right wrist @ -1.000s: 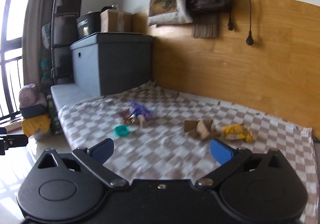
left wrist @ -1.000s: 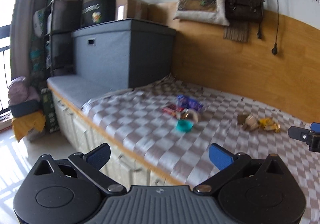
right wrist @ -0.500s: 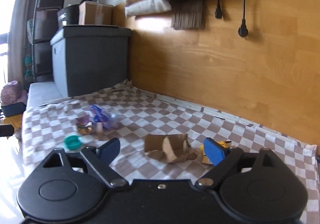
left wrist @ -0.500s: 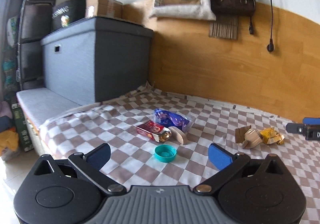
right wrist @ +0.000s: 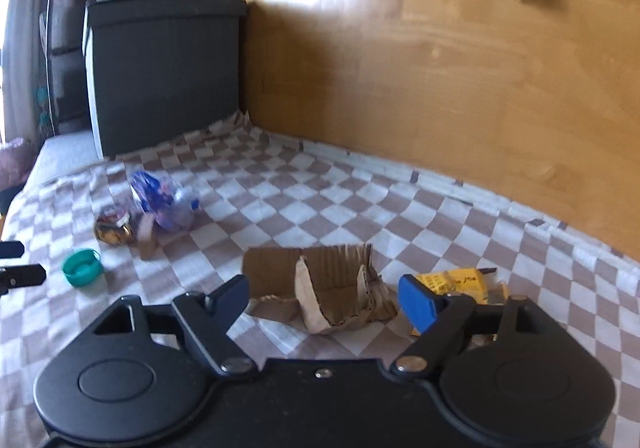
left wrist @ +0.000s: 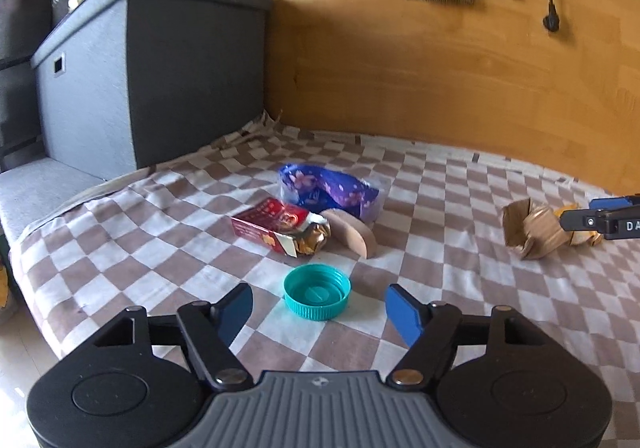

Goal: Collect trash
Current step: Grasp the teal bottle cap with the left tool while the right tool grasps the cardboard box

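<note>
Trash lies on a checked cloth (left wrist: 460,288). A teal bottle cap (left wrist: 317,296) sits just ahead of my left gripper (left wrist: 320,314), between its fingers; the jaws are closing and do not touch it. Behind the cap lie a red packet (left wrist: 276,226), a tan curved piece (left wrist: 352,234) and a purple wrapper (left wrist: 328,191). In the right wrist view, torn brown cardboard (right wrist: 320,288) lies between the fingers of my right gripper (right wrist: 326,300), whose jaws are closing without pressing on it. A yellow wrapper (right wrist: 456,282) lies beside the cardboard.
A grey storage box (left wrist: 152,79) stands at the back left on a grey cushion (left wrist: 36,187). A wooden wall panel (left wrist: 440,59) runs behind the cloth, with a plug (left wrist: 552,17) hanging on a cord. The cloth's front edge drops to the floor at the left.
Both grippers have come forward and down toward the cloth; the cap and the cardboard now sit between their fingers. Both pairs of jaws have narrowed.
</note>
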`<state>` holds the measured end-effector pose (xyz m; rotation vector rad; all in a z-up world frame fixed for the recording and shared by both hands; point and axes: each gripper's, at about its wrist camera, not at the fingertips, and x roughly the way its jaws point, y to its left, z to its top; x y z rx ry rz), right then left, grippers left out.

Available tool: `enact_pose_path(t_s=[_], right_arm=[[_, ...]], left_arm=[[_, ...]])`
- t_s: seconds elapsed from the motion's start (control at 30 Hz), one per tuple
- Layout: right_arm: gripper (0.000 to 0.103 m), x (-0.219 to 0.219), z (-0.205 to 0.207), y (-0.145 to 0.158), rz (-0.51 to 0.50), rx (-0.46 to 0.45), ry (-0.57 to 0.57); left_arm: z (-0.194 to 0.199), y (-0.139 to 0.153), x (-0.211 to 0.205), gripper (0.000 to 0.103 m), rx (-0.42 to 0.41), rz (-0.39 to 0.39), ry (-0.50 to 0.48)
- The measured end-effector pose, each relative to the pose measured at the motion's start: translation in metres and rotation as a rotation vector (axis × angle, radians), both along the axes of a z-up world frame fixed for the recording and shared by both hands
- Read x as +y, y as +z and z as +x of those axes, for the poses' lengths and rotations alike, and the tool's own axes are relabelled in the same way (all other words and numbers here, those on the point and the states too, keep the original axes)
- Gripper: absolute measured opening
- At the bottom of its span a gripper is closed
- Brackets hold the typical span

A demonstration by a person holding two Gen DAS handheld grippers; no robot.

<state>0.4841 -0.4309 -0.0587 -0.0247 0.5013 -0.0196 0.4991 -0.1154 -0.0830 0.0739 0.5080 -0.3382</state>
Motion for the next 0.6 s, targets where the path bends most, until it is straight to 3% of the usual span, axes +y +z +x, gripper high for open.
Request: enact_pose_path(t_s=[0.27, 0.37, 0.43, 0.47, 0.6], right_arm=[[0.066, -0.017, 0.037, -0.023, 0.054, 0.089, 0.008], [0.057, -0.02, 0.049, -0.029, 0.073, 0.108, 0.024], [0.044, -0.021, 0.051, -0.03, 0.1, 0.114, 0.041], [0.043, -0.02, 0.051, -0.03, 0.097, 0.121, 0.037], [0.038, -0.015, 0.045, -0.029, 0.082, 0.147, 0.032]], left_arm=[[0.029, -0.019, -0.006, 0.072, 0.048, 0.035, -0.007], [0.038, -0.023, -0.008, 0.072, 0.048, 0.054, -0.01], [0.044, -0.026, -0.011, 0.072, 0.049, 0.068, -0.013], [0.047, -0.028, -0.013, 0.072, 0.049, 0.075, -0.015], [0.055, -0.033, -0.019, 0.063, 0.054, 0.087, -0.017]])
